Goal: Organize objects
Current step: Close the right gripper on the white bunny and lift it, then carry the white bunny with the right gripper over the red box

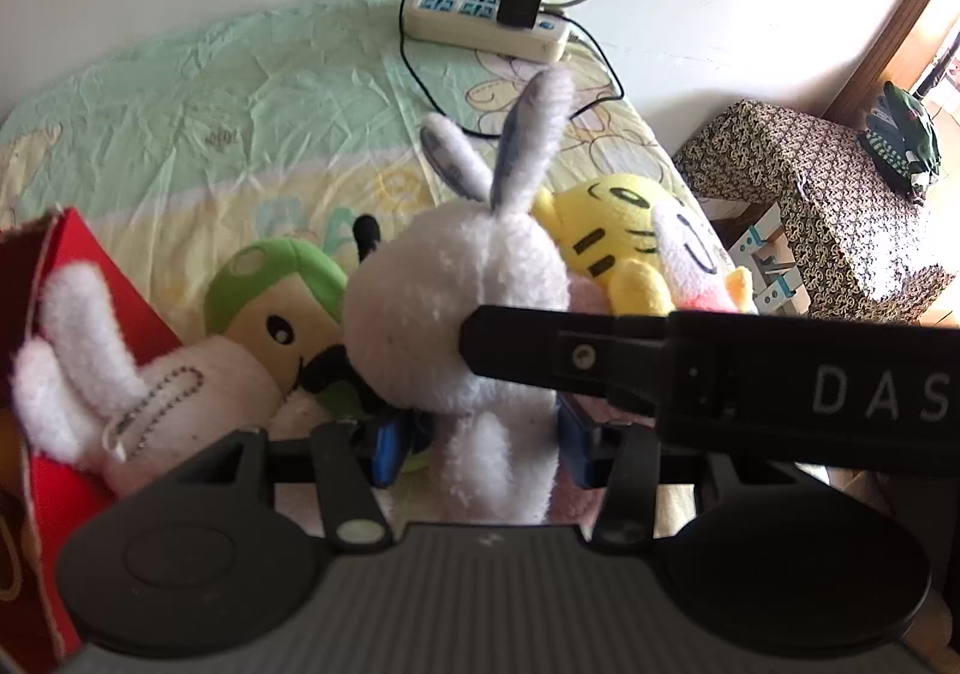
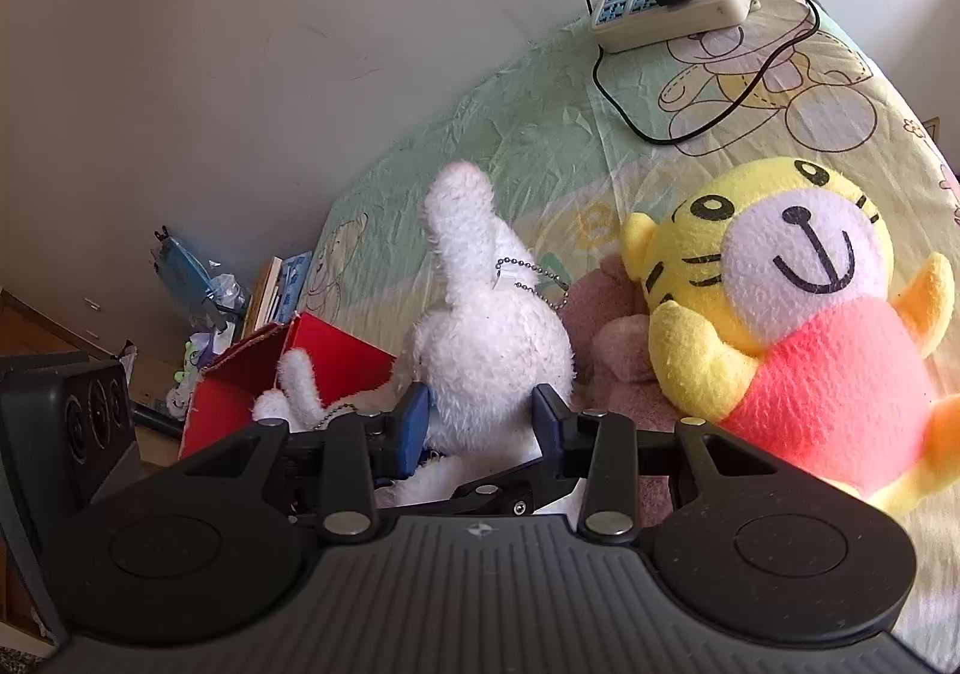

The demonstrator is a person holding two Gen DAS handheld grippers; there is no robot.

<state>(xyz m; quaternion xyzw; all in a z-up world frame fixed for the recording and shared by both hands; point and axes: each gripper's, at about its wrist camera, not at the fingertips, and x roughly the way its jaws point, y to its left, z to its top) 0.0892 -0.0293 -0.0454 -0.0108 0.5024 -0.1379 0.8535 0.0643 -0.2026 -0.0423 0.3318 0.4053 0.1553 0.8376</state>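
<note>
At far left the red box (image 1: 90,278) lay open on the bed (image 1: 240,104). Your left claw (image 1: 480,449) was clamped on the white rabbit (image 1: 456,302), standing ears-up directly ahead. Your right claw (image 2: 483,422) straddled it, pads barely touching, grip uncertain.

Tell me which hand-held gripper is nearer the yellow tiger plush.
Right. The right hand-held gripper sits just beside the yellow tiger plush; the left hand-held gripper is beyond the white bunny.

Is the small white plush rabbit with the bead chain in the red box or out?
In: the small white plush rabbit sits inside the red box, ears poking up.
</note>
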